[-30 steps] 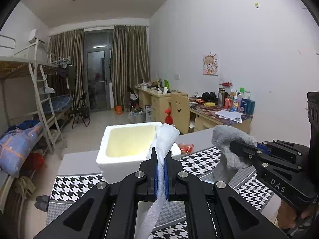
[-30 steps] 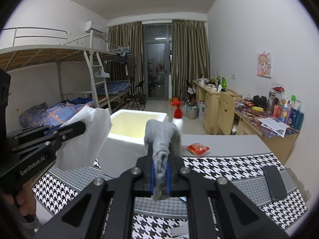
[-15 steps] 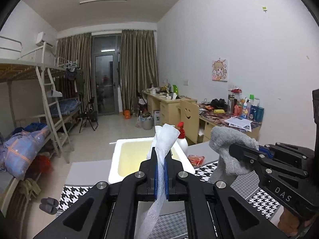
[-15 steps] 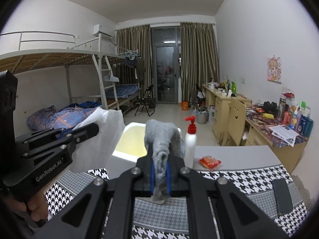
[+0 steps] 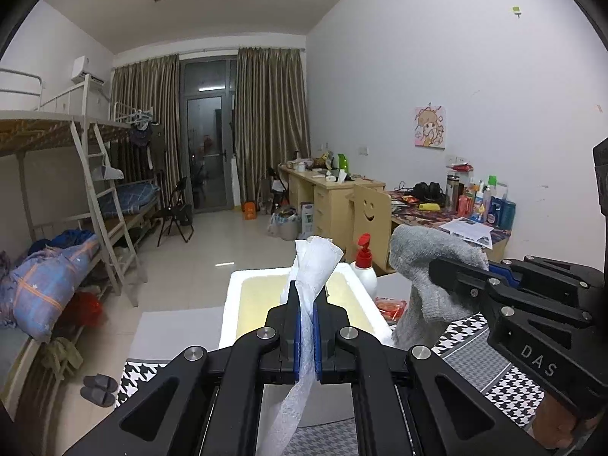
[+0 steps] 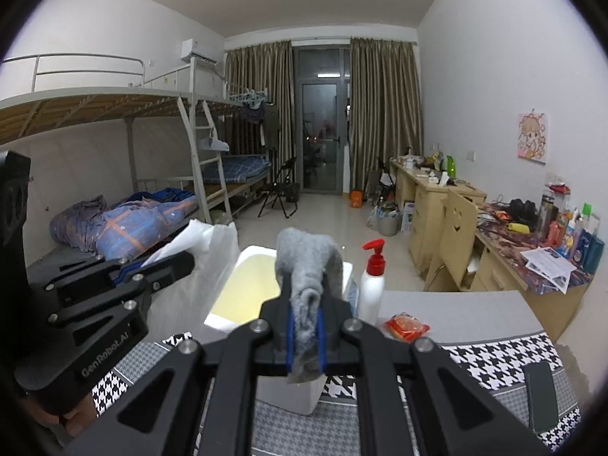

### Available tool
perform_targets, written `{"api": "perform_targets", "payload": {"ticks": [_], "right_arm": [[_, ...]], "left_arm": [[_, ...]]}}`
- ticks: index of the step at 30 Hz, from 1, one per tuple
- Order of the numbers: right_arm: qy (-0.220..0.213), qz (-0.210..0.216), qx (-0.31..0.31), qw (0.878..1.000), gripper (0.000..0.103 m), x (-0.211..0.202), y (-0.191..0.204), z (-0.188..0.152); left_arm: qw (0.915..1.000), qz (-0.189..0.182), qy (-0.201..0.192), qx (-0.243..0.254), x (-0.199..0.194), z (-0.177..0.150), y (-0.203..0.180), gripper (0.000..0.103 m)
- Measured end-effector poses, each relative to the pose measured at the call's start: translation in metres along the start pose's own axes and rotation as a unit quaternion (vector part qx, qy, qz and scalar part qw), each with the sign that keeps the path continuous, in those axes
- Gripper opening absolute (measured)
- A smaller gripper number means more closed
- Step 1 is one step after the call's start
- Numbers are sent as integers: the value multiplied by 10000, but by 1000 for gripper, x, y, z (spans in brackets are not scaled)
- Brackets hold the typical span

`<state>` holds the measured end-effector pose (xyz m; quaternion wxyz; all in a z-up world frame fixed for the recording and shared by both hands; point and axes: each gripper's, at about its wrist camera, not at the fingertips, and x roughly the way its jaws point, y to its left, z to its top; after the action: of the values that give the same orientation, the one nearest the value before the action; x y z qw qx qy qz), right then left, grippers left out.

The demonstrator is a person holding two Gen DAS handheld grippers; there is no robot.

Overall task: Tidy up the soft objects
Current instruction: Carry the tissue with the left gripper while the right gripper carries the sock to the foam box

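Note:
My left gripper [image 5: 306, 317] is shut on a white foam sheet [image 5: 311, 266] that sticks up past the fingers and hangs below them. My right gripper [image 6: 305, 321] is shut on a grey sock [image 6: 306, 262]. Both are held side by side above the table, just in front of an open white foam box [image 5: 243, 296] with a yellowish inside. The box also shows in the right wrist view [image 6: 243, 288]. In the left wrist view the right gripper holds the sock [image 5: 425, 266] at the right. In the right wrist view the left gripper holds the sheet [image 6: 205, 266] at the left.
A white pump bottle with a red top [image 6: 372, 285] stands right of the box. A red packet [image 6: 406, 326] lies on the grey table [image 6: 456, 311]. A black phone [image 6: 541, 395] lies on the houndstooth cloth [image 6: 505, 361]. Desks, a chair and bunk beds stand behind.
Both grippers have risen and tilted up with their cloths still held. The foam box now sits lower and smaller in both views, and more of the room shows.

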<state>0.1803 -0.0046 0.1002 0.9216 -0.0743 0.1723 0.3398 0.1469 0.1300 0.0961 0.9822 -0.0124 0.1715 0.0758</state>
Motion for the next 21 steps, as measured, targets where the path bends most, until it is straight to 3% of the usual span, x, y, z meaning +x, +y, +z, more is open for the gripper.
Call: {"api": "perform_targets", "payload": {"ticks": [21], "right_arm": [[183,-47,-11,9998,12,36,2,19]], "left_arm": [[9992,-71,352,-164,63,16,19,5]]}}
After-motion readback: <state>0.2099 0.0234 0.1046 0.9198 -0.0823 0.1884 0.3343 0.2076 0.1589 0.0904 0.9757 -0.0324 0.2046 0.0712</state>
